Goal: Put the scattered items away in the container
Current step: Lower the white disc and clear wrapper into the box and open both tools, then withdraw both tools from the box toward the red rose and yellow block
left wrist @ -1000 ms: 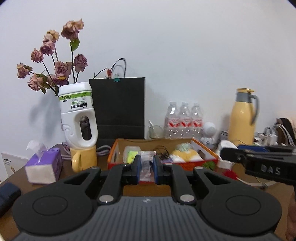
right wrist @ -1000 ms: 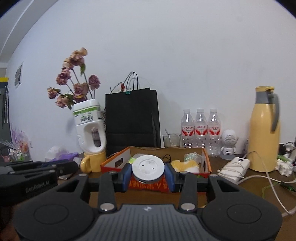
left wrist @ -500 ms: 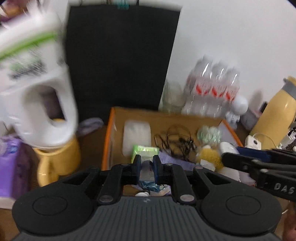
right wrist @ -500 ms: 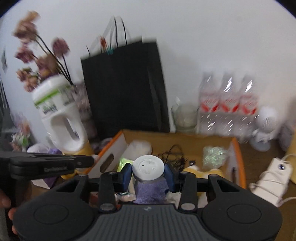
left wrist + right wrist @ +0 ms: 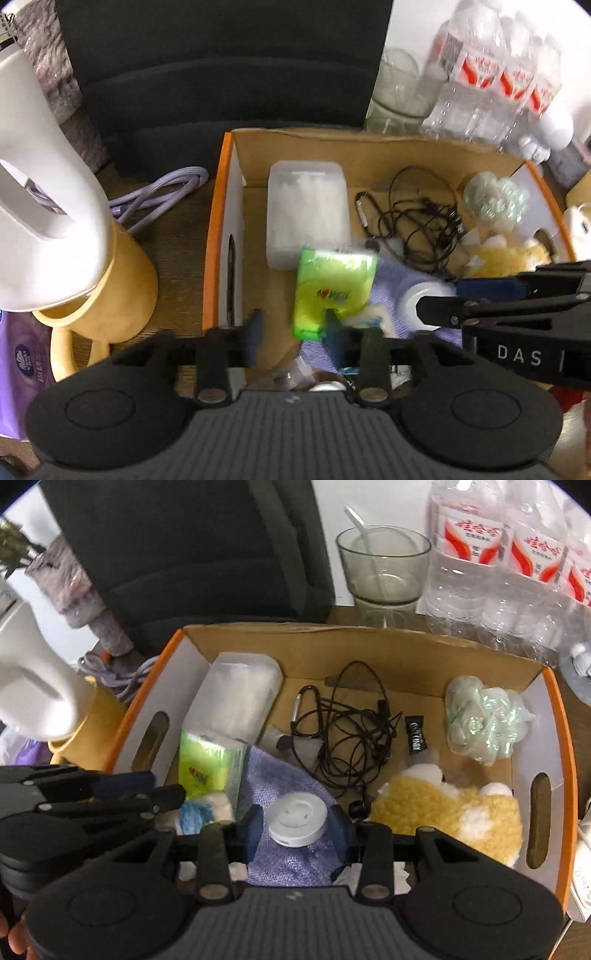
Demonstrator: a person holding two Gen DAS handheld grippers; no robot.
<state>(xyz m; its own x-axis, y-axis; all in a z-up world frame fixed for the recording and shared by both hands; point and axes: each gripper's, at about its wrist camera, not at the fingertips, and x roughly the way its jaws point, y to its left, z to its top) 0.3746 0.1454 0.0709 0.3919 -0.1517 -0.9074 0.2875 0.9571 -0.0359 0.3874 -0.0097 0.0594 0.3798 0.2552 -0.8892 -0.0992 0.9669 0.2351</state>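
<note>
An orange-rimmed cardboard box (image 5: 218,229) (image 5: 565,738) lies below both grippers. It holds a clear plastic case (image 5: 306,206), a green tissue pack (image 5: 332,291), a black earphone cable (image 5: 351,731), a purple cloth (image 5: 280,775), a yellow plush (image 5: 454,812) and a pale bubble-wrap bundle (image 5: 484,720). My left gripper (image 5: 293,332) points down into the box with its jaws opening. A small clear packet (image 5: 290,374) shows blurred below them, free of the pads. My right gripper (image 5: 296,827) is shut on a white round disc (image 5: 297,818) over the purple cloth.
Left of the box a white bottle vase (image 5: 44,192) sits in a yellow mug (image 5: 110,295), beside a purple cable (image 5: 159,188) and a purple tissue pack (image 5: 18,354). A black paper bag (image 5: 192,554), a glass bowl (image 5: 384,565) and water bottles (image 5: 498,561) stand behind.
Both grippers moved forward over the box and tipped down into it. The left jaws spread apart and the clear packet left them. The right still grips the white disc.
</note>
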